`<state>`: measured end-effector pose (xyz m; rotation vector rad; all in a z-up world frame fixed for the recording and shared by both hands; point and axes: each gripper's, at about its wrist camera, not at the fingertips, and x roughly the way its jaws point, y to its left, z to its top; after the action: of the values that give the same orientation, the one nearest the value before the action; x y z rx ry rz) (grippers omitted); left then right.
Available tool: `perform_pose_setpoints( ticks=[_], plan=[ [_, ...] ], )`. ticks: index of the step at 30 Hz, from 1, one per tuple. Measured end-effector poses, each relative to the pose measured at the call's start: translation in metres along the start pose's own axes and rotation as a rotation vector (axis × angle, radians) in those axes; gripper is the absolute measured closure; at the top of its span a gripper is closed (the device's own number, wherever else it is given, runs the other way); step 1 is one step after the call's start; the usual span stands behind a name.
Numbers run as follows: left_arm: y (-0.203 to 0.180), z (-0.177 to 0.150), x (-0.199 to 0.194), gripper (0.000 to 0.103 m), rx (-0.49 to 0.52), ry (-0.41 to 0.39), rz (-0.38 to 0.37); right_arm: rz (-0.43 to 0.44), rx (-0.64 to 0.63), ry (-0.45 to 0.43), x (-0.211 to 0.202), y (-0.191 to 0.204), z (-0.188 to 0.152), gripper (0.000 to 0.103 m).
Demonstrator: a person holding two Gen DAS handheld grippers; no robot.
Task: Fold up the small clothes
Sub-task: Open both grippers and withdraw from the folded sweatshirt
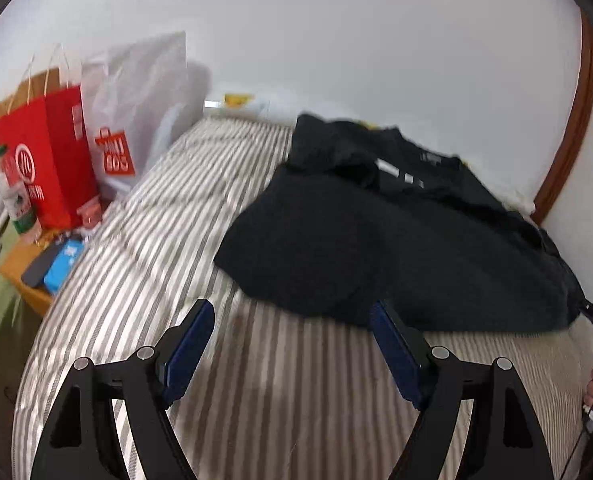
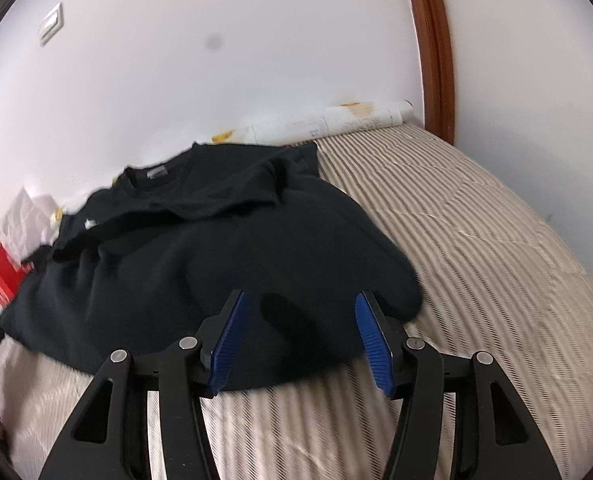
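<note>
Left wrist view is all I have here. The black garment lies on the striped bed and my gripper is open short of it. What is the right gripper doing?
Observer: The right gripper hangs over the near hem of the black garment, pads apart, not pinching cloth.
Operator: Is the far side of the bed visible?
Observer: Yes, the striped bed cover runs bare to the right of the garment.
Operator: Anything at the wall?
Observer: A white roll lies along the wall behind the garment.
</note>
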<state>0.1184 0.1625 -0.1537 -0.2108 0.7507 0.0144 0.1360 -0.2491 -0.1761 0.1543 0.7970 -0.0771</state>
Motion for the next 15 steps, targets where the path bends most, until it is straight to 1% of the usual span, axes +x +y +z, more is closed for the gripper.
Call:
perform_pose_setpoints(
  ticks=[1,3,8,13,15],
  plan=[
    [0.001,-0.002,0.000,0.024,0.000,0.010,-0.007,-0.013,-0.017,0.003,-0.003,-0.003,-0.002,0.047],
    [0.006,-0.003,0.001,0.024,-0.020,0.032,-0.049,-0.038,-0.037,0.013,-0.010,-0.011,-0.007,0.047],
    [0.013,0.001,0.014,0.025,-0.112,0.065,-0.125,-0.016,0.033,0.055,-0.015,-0.041,-0.015,0.047],
    [0.017,0.010,0.032,0.026,-0.186,0.081,-0.146,0.004,0.089,0.073,-0.011,-0.056,-0.013,0.047],
    [0.017,0.014,0.037,0.026,-0.204,0.072,-0.149,0.023,0.110,0.097,-0.005,-0.059,-0.010,0.047]
  ],
)
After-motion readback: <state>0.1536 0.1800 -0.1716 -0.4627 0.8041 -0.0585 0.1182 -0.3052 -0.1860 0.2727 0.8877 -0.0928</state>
